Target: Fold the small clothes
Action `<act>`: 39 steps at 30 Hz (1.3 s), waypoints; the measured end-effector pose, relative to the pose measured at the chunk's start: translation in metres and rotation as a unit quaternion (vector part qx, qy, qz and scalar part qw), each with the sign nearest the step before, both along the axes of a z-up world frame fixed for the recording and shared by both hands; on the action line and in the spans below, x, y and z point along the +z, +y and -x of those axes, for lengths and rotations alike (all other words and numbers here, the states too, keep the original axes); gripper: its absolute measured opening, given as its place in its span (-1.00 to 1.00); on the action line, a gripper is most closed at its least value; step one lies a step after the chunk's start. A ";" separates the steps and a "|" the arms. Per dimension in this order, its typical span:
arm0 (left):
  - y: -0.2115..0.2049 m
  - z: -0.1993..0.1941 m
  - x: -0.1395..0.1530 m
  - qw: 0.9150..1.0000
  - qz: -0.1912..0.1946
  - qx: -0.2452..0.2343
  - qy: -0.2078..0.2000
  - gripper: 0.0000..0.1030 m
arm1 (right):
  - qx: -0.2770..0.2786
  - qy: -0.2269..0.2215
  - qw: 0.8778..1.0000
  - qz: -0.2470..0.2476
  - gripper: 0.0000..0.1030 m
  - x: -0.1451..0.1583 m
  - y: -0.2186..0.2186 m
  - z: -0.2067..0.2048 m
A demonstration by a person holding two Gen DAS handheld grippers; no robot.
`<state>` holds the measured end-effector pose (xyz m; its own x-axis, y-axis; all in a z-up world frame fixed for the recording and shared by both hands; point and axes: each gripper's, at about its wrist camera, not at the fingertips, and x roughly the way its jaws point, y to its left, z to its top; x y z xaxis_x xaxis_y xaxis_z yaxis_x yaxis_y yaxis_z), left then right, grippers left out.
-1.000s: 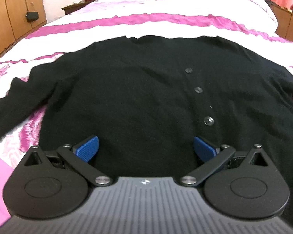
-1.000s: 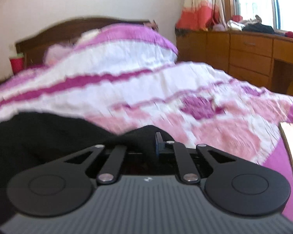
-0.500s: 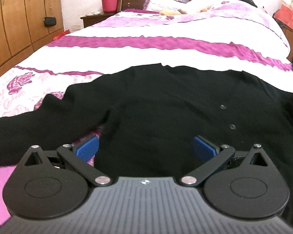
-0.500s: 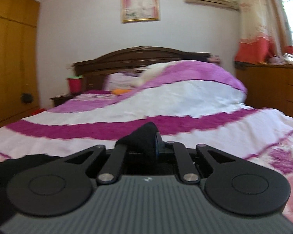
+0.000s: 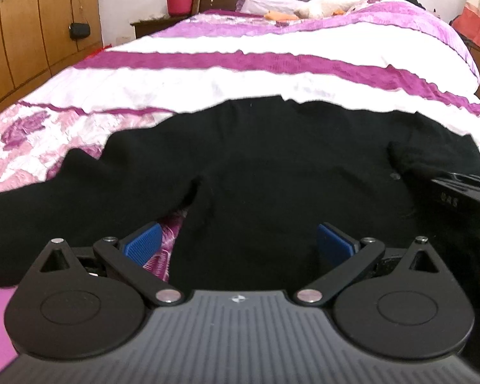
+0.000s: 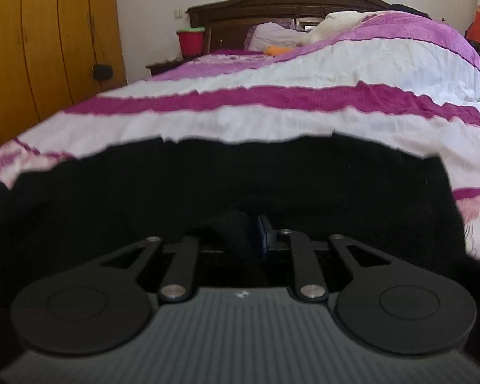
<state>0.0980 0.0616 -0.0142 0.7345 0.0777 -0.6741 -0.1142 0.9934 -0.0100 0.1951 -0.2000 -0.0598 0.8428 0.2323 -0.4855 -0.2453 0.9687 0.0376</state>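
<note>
1. Left wrist view: the black cardigan [image 5: 272,172] lies spread flat on the bed, over a white and magenta striped bedspread [image 5: 272,73]. Its one sleeve [image 5: 64,188] trails off to the left edge of the picture.
2. Same view: the left gripper [image 5: 240,243] hangs low over the cardigan's near hem with its jaws spread wide. The blue pads [image 5: 142,241] are well apart and nothing is caught between them; the cloth only shows beneath the gap.
3. Same view: at the right edge a dark block of the other tool pokes in over the cardigan's right side, where a fold of black cloth [image 5: 409,160] is laid back onto the body of the garment. A red bucket [image 5: 179,0] stands on the bedside stand at the head of the bed.
4. Right wrist view: the cardigan [image 6: 272,176] fills the middle of the picture, just ahead of the tool, with the striped bedspread [image 6: 272,121] beyond it and wooden wardrobe doors [image 6: 48,32] to the left.
5. Same view: the right gripper [image 6: 249,233] has its jaws nearly together and they have just been easing apart. A bunch of black cloth [image 6: 230,230] sits between them against the one blue pad [image 6: 265,233] that shows; whether the pads press on it I cannot tell.
</note>
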 end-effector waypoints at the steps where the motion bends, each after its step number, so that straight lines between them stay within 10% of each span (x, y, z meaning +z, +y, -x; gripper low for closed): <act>1: 0.001 -0.003 -0.005 1.000 0.003 0.001 0.005 1.00 | -0.002 -0.001 1.000 0.003 -0.61 0.000 -0.001 0.003; 13: -0.007 -0.018 -0.026 1.000 -0.025 -0.004 0.011 1.00 | -0.015 0.048 0.997 -0.061 0.22 0.016 -0.034 0.052; 20: -0.022 -0.004 0.010 0.999 0.026 -0.022 -0.011 1.00 | -0.012 0.039 0.995 -0.096 0.24 0.035 -0.070 0.091; 32: -0.150 -0.009 0.042 0.987 -0.019 -0.153 -0.052 1.00 | -0.155 0.026 0.979 -0.131 0.24 0.021 -0.159 0.098; 39: -0.229 -0.031 0.029 0.973 -0.038 -0.217 -0.063 0.99 | -0.141 0.042 0.982 -0.118 0.24 -0.007 -0.169 0.090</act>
<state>0.1291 -0.1679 0.0149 0.7856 -0.2127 -0.5811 0.3140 0.9462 0.0781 0.1054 -0.3693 -0.0672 0.8493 0.1100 -0.5163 0.0447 0.9596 0.2780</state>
